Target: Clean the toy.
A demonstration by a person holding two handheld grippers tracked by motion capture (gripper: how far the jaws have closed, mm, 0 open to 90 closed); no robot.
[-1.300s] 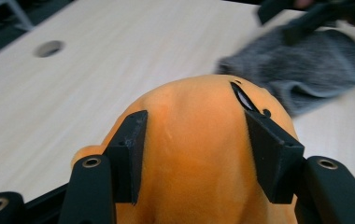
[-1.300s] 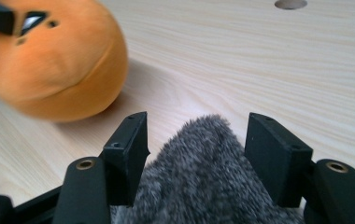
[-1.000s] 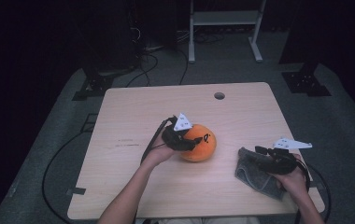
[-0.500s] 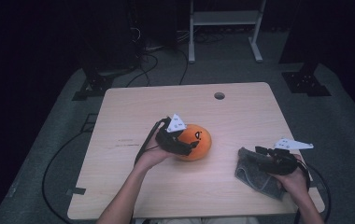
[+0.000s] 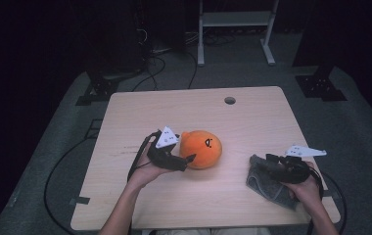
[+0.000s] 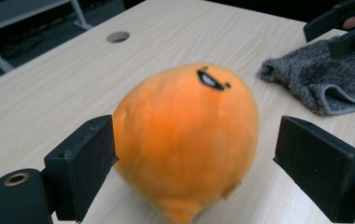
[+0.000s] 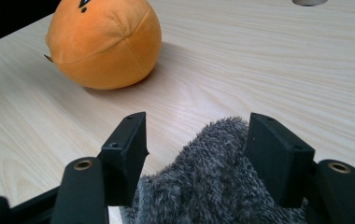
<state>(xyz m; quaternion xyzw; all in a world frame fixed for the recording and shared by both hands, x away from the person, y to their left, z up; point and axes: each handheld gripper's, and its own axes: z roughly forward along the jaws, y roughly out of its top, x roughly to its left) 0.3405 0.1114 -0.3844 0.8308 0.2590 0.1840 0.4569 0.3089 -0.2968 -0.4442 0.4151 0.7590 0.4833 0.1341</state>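
Observation:
An orange plush ball (image 5: 202,148) with a small black eye mark rests on the wooden table (image 5: 174,107) near its middle. My left gripper (image 5: 188,151) sits just to the left of it. Its jaws have just been opening and now stand wide, with the ball (image 6: 185,140) between them; the right jaw is clear of the ball. A grey fuzzy cloth (image 5: 269,188) lies crumpled near the table's right front. My right gripper (image 5: 267,159) is over its near end. In the right gripper view the jaws straddle the cloth (image 7: 213,186), and bare table shows beside the left jaw.
A round cable hole (image 5: 229,100) sits near the table's far edge. A white metal stand (image 5: 233,19) and cables lie on the dark floor beyond. The far half of the table is bare wood.
The left gripper has let go of the orange ball, opened its jaws and drawn back to the left and toward the person. The right hand and the cloth have stayed put.

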